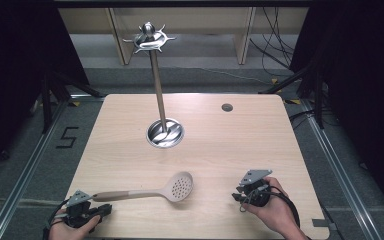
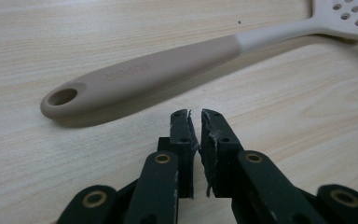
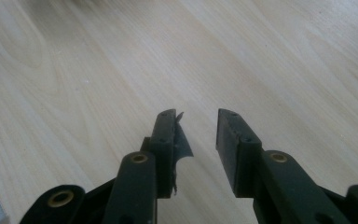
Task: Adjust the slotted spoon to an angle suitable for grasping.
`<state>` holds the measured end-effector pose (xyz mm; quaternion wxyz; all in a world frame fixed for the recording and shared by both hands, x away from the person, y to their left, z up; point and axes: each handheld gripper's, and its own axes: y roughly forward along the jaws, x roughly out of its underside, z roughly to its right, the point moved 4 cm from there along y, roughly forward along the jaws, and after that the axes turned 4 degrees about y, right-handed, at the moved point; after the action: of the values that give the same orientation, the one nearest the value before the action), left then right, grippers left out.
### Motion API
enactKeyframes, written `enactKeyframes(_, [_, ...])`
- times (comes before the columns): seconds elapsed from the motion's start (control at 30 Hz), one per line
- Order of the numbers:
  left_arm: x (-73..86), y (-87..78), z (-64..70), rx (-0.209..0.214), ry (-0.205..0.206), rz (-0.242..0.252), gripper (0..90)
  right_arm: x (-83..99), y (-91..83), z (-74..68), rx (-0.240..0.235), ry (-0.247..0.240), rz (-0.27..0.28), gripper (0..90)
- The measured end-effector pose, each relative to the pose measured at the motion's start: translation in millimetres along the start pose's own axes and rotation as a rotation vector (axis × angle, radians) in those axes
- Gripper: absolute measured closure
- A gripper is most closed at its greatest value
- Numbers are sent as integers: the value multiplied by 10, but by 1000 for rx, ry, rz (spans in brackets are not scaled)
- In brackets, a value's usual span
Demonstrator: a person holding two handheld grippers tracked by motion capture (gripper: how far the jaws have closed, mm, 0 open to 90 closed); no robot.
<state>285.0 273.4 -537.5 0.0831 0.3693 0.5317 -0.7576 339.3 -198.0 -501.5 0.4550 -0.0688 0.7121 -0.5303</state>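
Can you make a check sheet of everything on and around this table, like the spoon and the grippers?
Surface: wooden table, bare, with a small round hole near the far edge.
Job's things: slotted spoon lying flat at the near side, handle toward the left gripper; steel hook stand upright at the far middle, nothing hanging on it.
Clutter: nothing seen.
Grippers: left gripper shut, just short of the spoon handle; right gripper open, holding nothing.
Cables: black cable trailing from the right gripper; more cables on the floor.
Surroundings: grey floor, black curtains.
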Motion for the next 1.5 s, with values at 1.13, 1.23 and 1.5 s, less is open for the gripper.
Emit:
enactKeyframes(1.13, [-88, 90, -67, 1, -54, -48, 893, -1402, 585, -408, -103, -103, -8, 900])
enactKeyframes(1.23, [-115, 101, -74, -8, -52, -54, 893, -1489, 747, -404, -107, -107, -28, 900])
enactKeyframes(1.5, [-185, 128, -112, -12, -63, -50, 893, -1512, 980, -394, -112, -97, -90, 900])
